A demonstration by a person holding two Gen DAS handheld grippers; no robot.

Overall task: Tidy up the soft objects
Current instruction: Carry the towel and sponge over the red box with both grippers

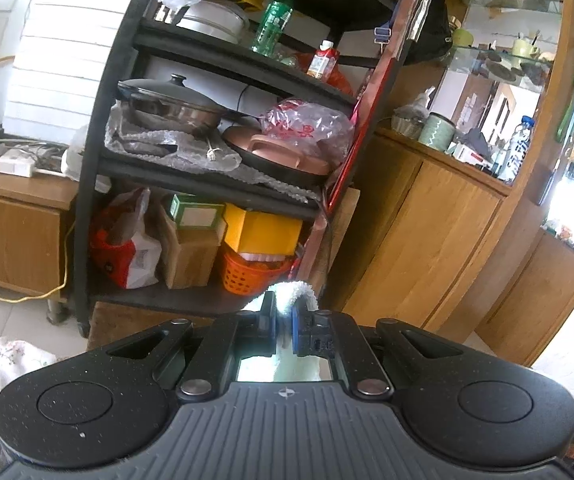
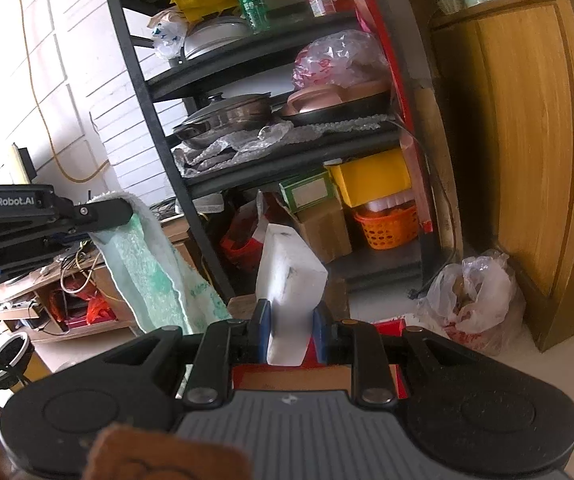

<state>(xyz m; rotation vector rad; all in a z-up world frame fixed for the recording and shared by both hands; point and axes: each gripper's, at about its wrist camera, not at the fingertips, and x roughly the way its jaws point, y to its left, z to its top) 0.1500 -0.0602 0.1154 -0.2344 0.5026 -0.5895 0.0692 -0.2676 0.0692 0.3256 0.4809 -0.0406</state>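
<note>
My left gripper point(image 1: 284, 326) is shut on a pale green and white towel point(image 1: 293, 294), whose edge sticks up between the blue pads. In the right wrist view the left gripper point(image 2: 105, 210) is at the left, and the towel point(image 2: 155, 276) hangs down from it in the air. My right gripper point(image 2: 290, 334) is shut on a white sponge block point(image 2: 289, 280) that stands upright between the pads, held in front of the shelf.
A black shelf rack point(image 1: 223, 64) with pots, bags, boxes and an orange basket point(image 2: 387, 224) stands ahead. A wooden cabinet point(image 2: 527, 140) is at the right, with a plastic bag point(image 2: 471, 300) on the floor beside it. A red box point(image 2: 319, 376) lies below my right gripper.
</note>
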